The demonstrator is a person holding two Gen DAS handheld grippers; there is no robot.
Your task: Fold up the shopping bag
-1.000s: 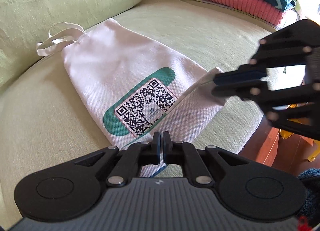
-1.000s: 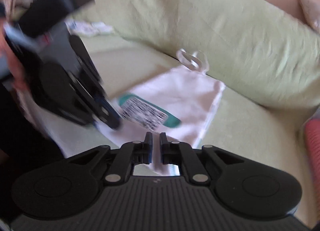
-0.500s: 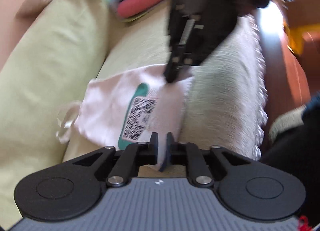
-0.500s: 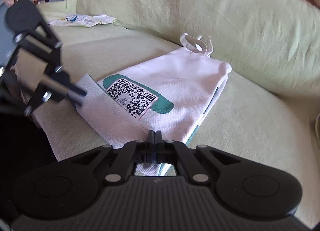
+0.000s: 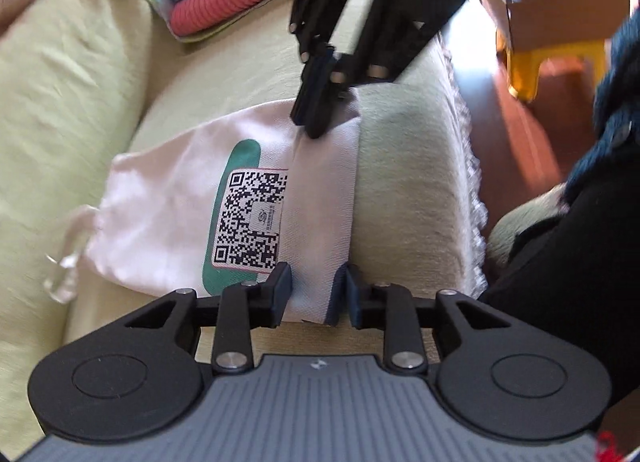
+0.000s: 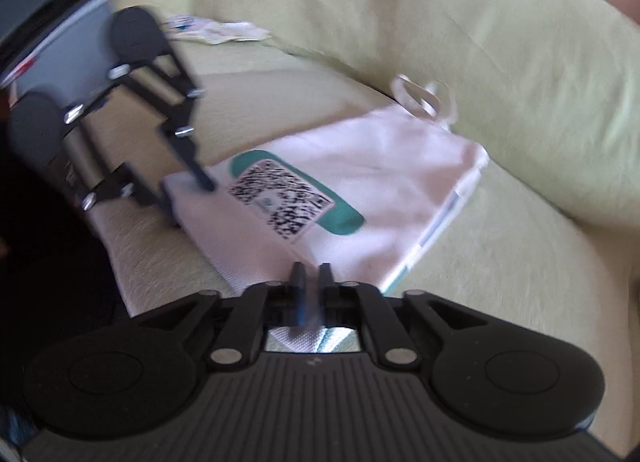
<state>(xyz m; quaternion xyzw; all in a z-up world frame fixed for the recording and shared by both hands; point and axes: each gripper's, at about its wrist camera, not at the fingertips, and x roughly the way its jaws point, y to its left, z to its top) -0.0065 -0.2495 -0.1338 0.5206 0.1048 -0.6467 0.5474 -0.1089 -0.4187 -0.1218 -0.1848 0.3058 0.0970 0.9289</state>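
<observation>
Left gripper (image 5: 318, 290) straddles the folded shopping bag's (image 5: 168, 197) near corner.

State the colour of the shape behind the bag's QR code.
Teal green shape, clearest in the left wrist view.

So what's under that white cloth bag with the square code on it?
The white cloth shopping bag lies on a light green sofa seat cushion. Its folded-over bottom strip covers part of the green print. Anything beneath the bag is hidden.

Shopping bag (image 5: 172, 197) — matt woven cloth; sofa (image 5: 60, 73) — soft fabric.
</observation>
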